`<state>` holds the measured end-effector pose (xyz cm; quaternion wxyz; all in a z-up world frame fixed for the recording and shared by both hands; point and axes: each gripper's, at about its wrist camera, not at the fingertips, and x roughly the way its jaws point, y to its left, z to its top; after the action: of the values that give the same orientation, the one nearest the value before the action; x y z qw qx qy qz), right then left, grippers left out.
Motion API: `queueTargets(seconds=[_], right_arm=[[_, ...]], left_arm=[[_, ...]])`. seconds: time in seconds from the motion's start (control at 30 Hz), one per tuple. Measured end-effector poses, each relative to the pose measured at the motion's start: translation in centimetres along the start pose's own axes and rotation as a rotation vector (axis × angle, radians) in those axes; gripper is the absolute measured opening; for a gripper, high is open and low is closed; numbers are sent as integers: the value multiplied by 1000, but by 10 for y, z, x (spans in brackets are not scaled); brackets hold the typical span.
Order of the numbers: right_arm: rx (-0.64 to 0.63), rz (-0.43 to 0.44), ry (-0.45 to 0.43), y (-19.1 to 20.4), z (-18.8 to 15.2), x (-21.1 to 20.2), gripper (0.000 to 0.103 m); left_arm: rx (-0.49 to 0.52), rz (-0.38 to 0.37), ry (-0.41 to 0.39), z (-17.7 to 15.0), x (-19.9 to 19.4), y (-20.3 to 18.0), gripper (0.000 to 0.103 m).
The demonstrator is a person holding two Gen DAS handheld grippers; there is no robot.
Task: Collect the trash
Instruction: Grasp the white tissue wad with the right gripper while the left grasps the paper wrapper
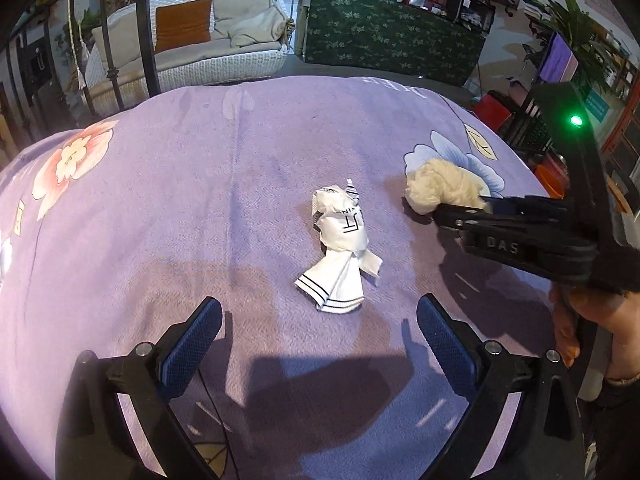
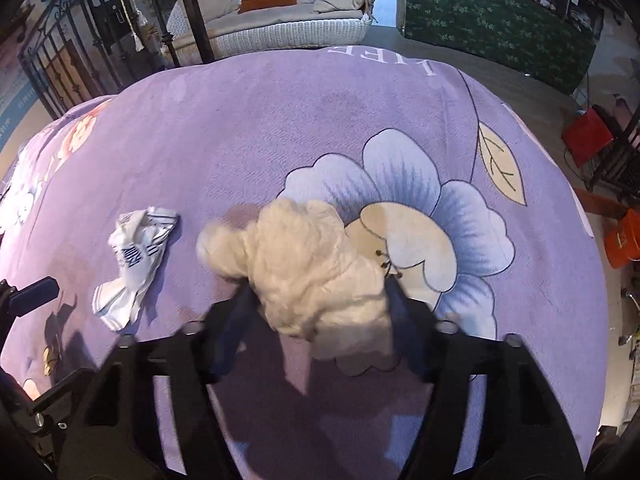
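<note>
A purple flowered cloth (image 1: 192, 208) (image 2: 240, 132) covers the table. A crumpled white wrapper with dark stripes (image 1: 344, 240) (image 2: 134, 258) lies on it, just ahead of my left gripper (image 1: 319, 304). That gripper is open, its blue pads (image 1: 192, 352) wide apart with only the wrapper's near tip between them. To the wrapper's right sits a cream wad of tissue (image 1: 440, 188) (image 2: 304, 252). My right gripper (image 2: 319, 288) (image 1: 464, 208) is shut on the wad, with its fingers pressed against the near sides. A hand (image 1: 592, 320) holds the right gripper.
Beyond the table's far edge stand a white wicker sofa with an orange cushion (image 1: 192, 40), a black metal post (image 1: 146, 40) and a counter draped in green patterned cloth (image 1: 392, 40). Red and orange boxes (image 2: 586, 136) sit on the floor to the right.
</note>
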<state>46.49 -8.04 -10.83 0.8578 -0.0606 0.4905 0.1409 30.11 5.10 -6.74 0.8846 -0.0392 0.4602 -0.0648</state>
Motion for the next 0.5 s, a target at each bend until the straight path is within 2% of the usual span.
queueTargets(seconds=[0.07,0.27,0.43,0.47,0.5], right_arm=[[5,28,-13,-2,-4,-8,21],[47,68,-55,-13,-20,-33,20],[73,55,-86,-20,-37,-53,20],[81,52,-93,-22,-41,-58,20],[96,54,-98,-26,-46,-64,20]], left_arm=[[-17,-18,2,3,3,2,96],[-4,-7,-10,15,12,-6,93],[5,18,16,26,29,-15,80],[2,24,23,27,32,-17,75],[-6,26,34,29,36,-16,66]])
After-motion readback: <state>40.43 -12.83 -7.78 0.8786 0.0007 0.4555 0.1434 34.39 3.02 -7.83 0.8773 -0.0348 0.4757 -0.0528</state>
